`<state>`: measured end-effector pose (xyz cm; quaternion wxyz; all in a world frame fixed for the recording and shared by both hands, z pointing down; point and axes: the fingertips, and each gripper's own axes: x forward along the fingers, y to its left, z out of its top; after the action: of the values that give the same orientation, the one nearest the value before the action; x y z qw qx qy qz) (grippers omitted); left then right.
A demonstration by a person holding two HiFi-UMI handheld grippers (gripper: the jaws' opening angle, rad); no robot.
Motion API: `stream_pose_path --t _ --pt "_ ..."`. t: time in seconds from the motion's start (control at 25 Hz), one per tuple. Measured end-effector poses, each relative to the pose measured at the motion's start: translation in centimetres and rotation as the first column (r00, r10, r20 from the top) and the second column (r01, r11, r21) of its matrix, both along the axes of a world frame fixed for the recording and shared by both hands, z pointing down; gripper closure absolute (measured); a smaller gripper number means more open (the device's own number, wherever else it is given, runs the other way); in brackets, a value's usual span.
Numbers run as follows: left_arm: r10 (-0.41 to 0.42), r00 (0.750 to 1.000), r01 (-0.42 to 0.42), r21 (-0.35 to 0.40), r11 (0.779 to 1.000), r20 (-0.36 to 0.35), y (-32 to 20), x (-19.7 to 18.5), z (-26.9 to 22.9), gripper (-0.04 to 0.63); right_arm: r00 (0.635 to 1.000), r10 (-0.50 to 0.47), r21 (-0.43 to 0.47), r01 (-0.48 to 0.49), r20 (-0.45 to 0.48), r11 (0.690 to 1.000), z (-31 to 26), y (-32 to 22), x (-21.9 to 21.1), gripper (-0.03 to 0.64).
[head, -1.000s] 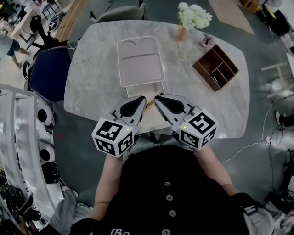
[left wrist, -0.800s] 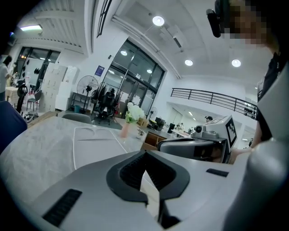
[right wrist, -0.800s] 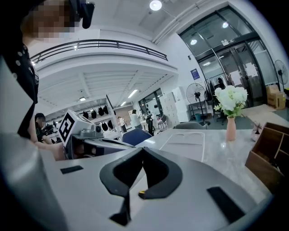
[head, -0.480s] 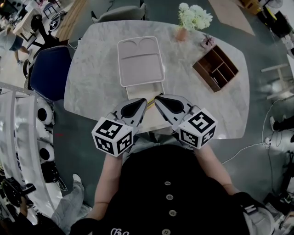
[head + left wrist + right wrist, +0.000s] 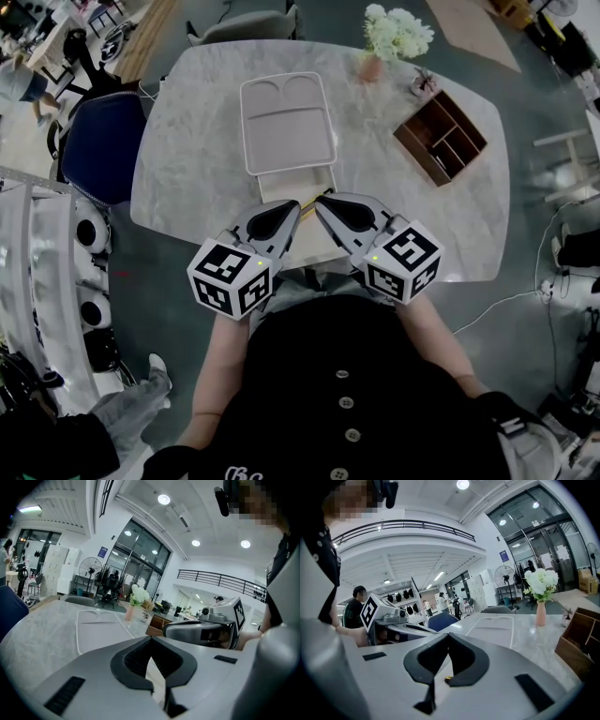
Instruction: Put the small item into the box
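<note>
An open beige box [image 5: 277, 185] lies mid-table, with its flat lid [image 5: 286, 127] folded away behind it. A thin yellow item [image 5: 308, 204] shows in the box, between the two gripper tips. My left gripper [image 5: 292, 202] hovers over the box's near left part, its jaws shut and nothing between them [image 5: 150, 638]. My right gripper [image 5: 320, 200] hangs beside it over the near right part, jaws meeting at the tips [image 5: 449, 634]. A small yellow speck [image 5: 447, 678] shows through the right jaws' hollow. The near half of the box is hidden under both grippers.
A wooden organiser [image 5: 441, 138] stands at the right of the marble table [image 5: 187, 159]. A vase of white flowers [image 5: 394, 37] and a small plant sit at the far edge. A blue chair [image 5: 101, 145] stands off the left side.
</note>
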<state>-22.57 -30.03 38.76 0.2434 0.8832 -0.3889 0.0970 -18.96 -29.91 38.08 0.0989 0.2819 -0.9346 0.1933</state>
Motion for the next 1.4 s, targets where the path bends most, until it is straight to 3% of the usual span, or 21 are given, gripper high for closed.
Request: stream_pose_path --t 1.4 --pt "0.012 1.0 -0.012 -0.013 1.0 -0.008 1.5 0.6 0.5 0.578 1.0 0.003 -0.015 -0.003 -0.005 1.0 0.6 1.5 0.5 0.615"
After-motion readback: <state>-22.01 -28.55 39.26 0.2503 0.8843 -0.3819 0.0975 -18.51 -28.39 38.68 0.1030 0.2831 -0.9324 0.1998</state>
